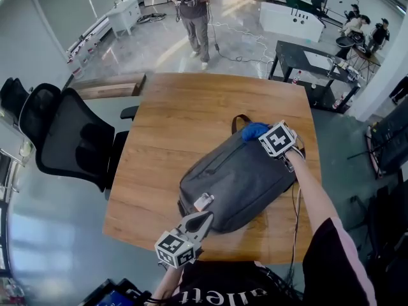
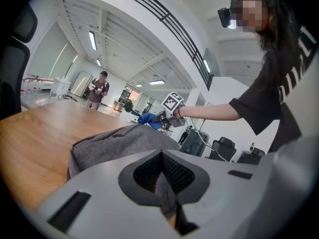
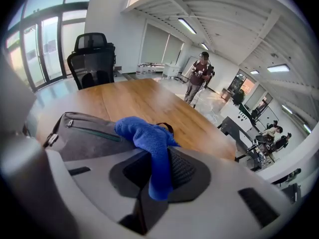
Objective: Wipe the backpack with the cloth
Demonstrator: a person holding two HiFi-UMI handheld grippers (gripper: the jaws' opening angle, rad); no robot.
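**Desk:** What is cut off or hard to read here?

**Photographer:** The wooden table (image 1: 185, 107) runs out under the wearer's torso at the bottom of the head view. A black office chair (image 1: 60, 136) stands at its left edge. The grey backpack (image 1: 245, 174) lies flat on the table's near right part, its underside unseen. A small pale thing on its near end, just beside the left gripper (image 1: 205, 217), is too small to name.

**Desk:** And the claws?

**Photographer:** From above, neither pair of jaws can be read. The left gripper view settles one: its jaws are pressed together on a fold of the backpack's grey fabric at the near end. The right gripper (image 1: 266, 138) is at the bag's far end. Its own view shows the jaws clamped on the blue cloth (image 3: 144, 133), which bunches out ahead of them against the top of the bag.

**Desk:** What does one view give that another lacks?

**Photographer:** Only the right gripper view shows the bag's zip pull (image 3: 50, 140). The head view best shows the carry handle (image 1: 239, 120), a loop lying on the table just beyond the cloth. The left gripper view alone shows the wearer's bare forearm (image 2: 209, 112) reaching to the right gripper. A standing person (image 1: 193, 8) appears beyond the table in all three.
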